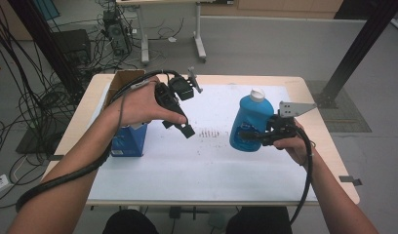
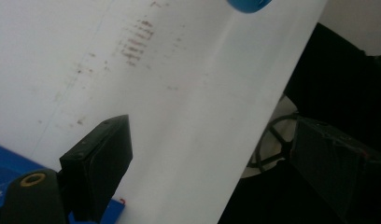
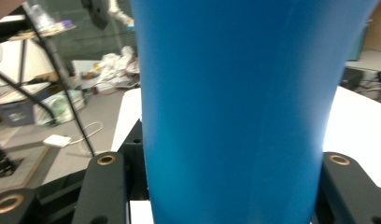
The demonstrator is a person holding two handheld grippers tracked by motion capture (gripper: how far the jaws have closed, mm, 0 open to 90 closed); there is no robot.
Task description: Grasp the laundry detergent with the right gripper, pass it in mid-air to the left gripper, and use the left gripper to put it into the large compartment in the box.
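Right gripper point(image 1: 258, 136) pinches the blue bottle point(image 1: 249, 123); left gripper point(image 1: 180, 126) hangs spread and empty.

The bottle is held upright above the right half of the table point(image 1: 197, 165), white cap point(image 1: 257, 94) on top. To do well, I think the grip should stay firm and low on the body, while the left gripper comes to the cap from above. The right gripper view shows both jaws tight on the blue wall point(image 3: 235, 112); the high view shows the open cardboard box point(image 1: 131, 131) at the left edge, beside the left hand point(image 1: 138, 105).
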